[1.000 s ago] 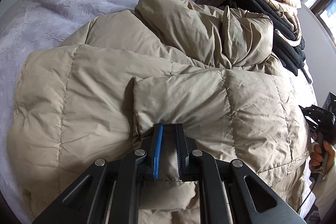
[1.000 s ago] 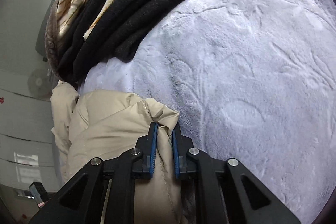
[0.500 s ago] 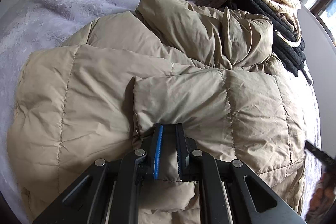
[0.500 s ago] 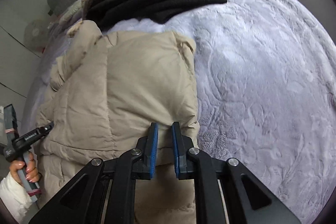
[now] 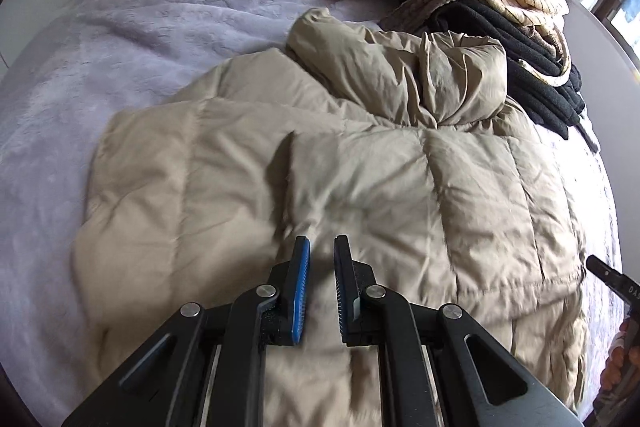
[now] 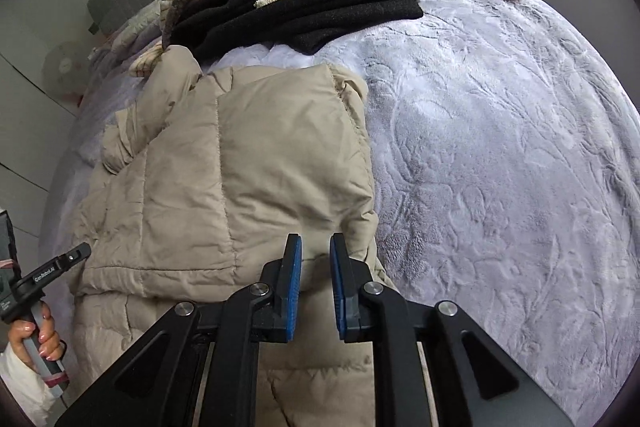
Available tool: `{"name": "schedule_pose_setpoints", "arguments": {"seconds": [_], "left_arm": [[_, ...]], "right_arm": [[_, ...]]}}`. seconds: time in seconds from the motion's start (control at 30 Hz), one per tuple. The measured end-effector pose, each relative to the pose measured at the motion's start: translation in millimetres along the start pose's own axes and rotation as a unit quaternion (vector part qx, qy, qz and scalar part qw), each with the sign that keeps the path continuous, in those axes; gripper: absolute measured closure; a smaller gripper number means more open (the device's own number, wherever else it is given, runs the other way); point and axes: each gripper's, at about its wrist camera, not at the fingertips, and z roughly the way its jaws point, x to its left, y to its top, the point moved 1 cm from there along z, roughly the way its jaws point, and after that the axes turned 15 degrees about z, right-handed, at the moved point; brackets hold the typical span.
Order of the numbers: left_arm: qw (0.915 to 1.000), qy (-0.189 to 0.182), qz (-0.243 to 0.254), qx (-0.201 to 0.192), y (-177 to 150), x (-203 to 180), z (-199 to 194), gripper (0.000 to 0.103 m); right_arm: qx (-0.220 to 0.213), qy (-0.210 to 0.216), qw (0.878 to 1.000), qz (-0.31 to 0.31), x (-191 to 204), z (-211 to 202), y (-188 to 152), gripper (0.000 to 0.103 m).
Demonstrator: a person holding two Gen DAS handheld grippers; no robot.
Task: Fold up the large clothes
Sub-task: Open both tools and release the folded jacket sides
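Both hand-held grippers, left gripper (image 5: 320,259) and right gripper (image 6: 315,255), stand slightly open and empty over the folded beige quilted down jacket (image 5: 360,187), whose puffy filling may spring the fold open.

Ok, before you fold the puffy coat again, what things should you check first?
1. Left hand-held gripper let go of the beige puffer coat: ok, jaws apart with nothing between them.
2. Right hand-held gripper let go: ok, also open.
3. Folded flap lying flat: ok in the right wrist view.
4. Hood end tidy: not ok, it is bunched up near the black clothes.
5. Room on the purple blanket beside the coat: ok.
6. Zipper closed: cannot tell.
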Motion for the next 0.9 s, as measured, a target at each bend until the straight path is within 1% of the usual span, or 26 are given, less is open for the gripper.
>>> {"name": "schedule_pose_setpoints", "arguments": {"seconds": [0.13, 0.27, 0.37, 0.43, 0.47, 0.5, 0.53, 0.57, 0.6, 0.63, 0.73, 0.77, 0.83, 0.87, 0.9], "left_arm": [[0.9999, 0.008, -0.002, 0.014, -16.6, -1.4, -14.2, 0.089], [0.9996, 0.008, -0.004, 0.028, -34.4, -13.1, -22.2, 0.089], [0.9992, 0.002, -0.005, 0.039, -49.0, -24.7, -27.3, 0.089], [0.999, -0.003, -0.007, 0.044, -55.8, -30.7, -30.8, 0.089], [0.9989, -0.003, -0.008, 0.047, -60.0, -34.2, -33.2, 0.081], [0.9987, -0.001, -0.009, 0.05, -63.7, -36.8, -35.4, 0.063], [0.9987, 0.005, -0.014, 0.05, -68.0, -38.9, -38.8, 0.018], [0.9988, 0.012, -0.019, 0.044, -71.7, -40.9, -43.2, 0.003], [0.999, 0.015, -0.02, 0.037, -75.0, -43.3, -47.7, 0.003], [0.9991, 0.012, -0.016, 0.038, -77.2, -44.7, -49.2, 0.003], [0.9984, 0.022, -0.018, 0.048, -86.1, -49.9, -54.3, 0.003], [0.9982, 0.028, -0.016, 0.051, -88.8, -52.0, -56.9, 0.002], [0.9977, 0.04, -0.014, 0.053, -93.7, -55.7, -62.0, 0.002], [0.9976, 0.042, -0.012, 0.054, -95.3, -57.2, -63.8, 0.002], [0.9974, 0.045, -0.009, 0.056, -98.2, -60.0, -65.7, 0.002]], "right_arm": [[0.01, 0.007, 1.0, 0.014, -9.3, -17.1, -13.2, 0.087], [0.026, 0.01, 0.999, 0.023, -14.0, -24.6, -31.4, 0.087], [0.04, 0.009, 0.999, 0.026, -14.8, -25.4, -42.0, 0.086], [0.048, 0.009, 0.998, 0.026, -15.7, -28.2, -47.6, 0.083], [0.051, 0.009, 0.998, 0.026, -15.8, -30.1, -49.9, 0.078], [0.053, 0.01, 0.998, 0.026, -15.7, -32.2, -52.2, 0.072], [0.055, 0.011, 0.998, 0.026, -15.2, -34.1, -54.4, 0.07], [0.056, 0.013, 0.998, 0.026, -14.7, -36.3, -56.4, 0.068], [0.058, 0.015, 0.998, 0.024, -14.0, -38.2, -57.9, 0.068], [0.059, 0.017, 0.998, 0.022, -13.5, -40.3, -60.5, 0.068], [0.065, 0.022, 0.997, 0.019, -12.2, -44.5, -65.3, 0.067], [0.066, 0.023, 0.997, 0.018, -11.6, -46.1, -66.9, 0.064], [0.07, 0.027, 0.997, 0.013, -9.8, -50.8, -70.1, 0.056], [0.071, 0.031, 0.997, 0.01, -8.5, -53.9, -72.7, 0.045], [0.072, 0.034, 0.997, 0.007, -7.1, -57.6, -74.7, 0.026]]}}
